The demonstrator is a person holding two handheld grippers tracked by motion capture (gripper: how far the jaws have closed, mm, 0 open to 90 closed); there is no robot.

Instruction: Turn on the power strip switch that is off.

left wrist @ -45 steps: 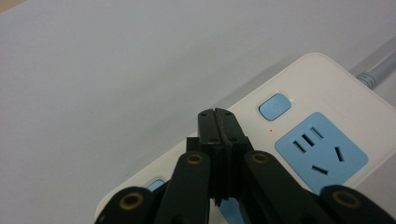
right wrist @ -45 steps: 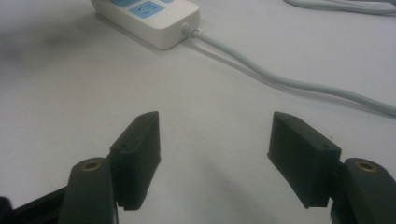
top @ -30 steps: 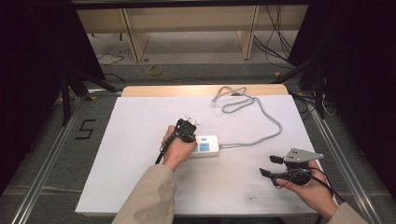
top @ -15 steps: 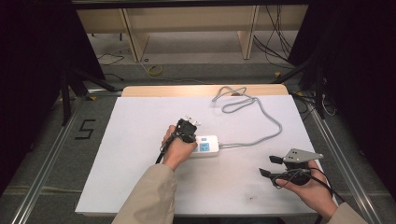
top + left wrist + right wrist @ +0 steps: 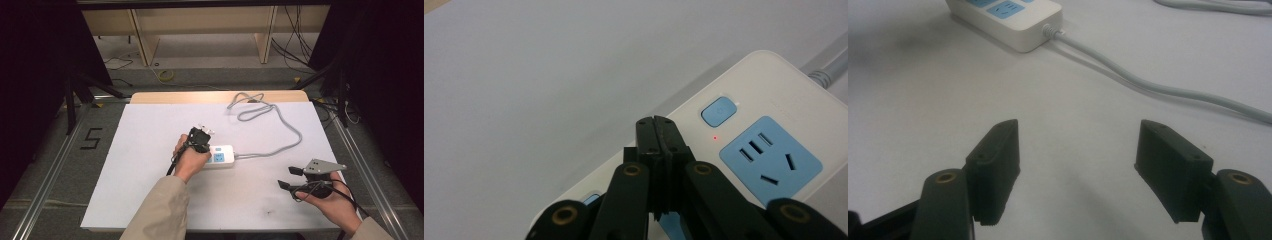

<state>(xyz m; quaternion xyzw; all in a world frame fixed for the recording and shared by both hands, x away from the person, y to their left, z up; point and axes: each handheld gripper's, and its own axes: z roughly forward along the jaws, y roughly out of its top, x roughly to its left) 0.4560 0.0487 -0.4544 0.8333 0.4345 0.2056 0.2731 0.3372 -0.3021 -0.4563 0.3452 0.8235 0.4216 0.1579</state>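
A white power strip [image 5: 223,156] with blue sockets lies mid-table, and its grey cable [image 5: 292,131] runs off to the back. My left gripper [image 5: 199,139] is shut and empty, with its tips over the strip's left end. In the left gripper view the closed tips [image 5: 656,124] sit just left of a blue button [image 5: 718,110]; a small red light [image 5: 715,137] glows beside a blue socket [image 5: 770,160]. Whether the tips touch the strip [image 5: 774,95] I cannot tell. My right gripper [image 5: 287,177] stands open and empty at the front right. Its jaws [image 5: 1078,150] face the strip [image 5: 1013,22] and the cable [image 5: 1158,89].
The white table top [image 5: 150,150] ends in a wooden strip [image 5: 165,97] at the back, where the cable is looped [image 5: 250,107]. Metal rails run along both sides of the table. Shelving and loose wires lie on the floor beyond.
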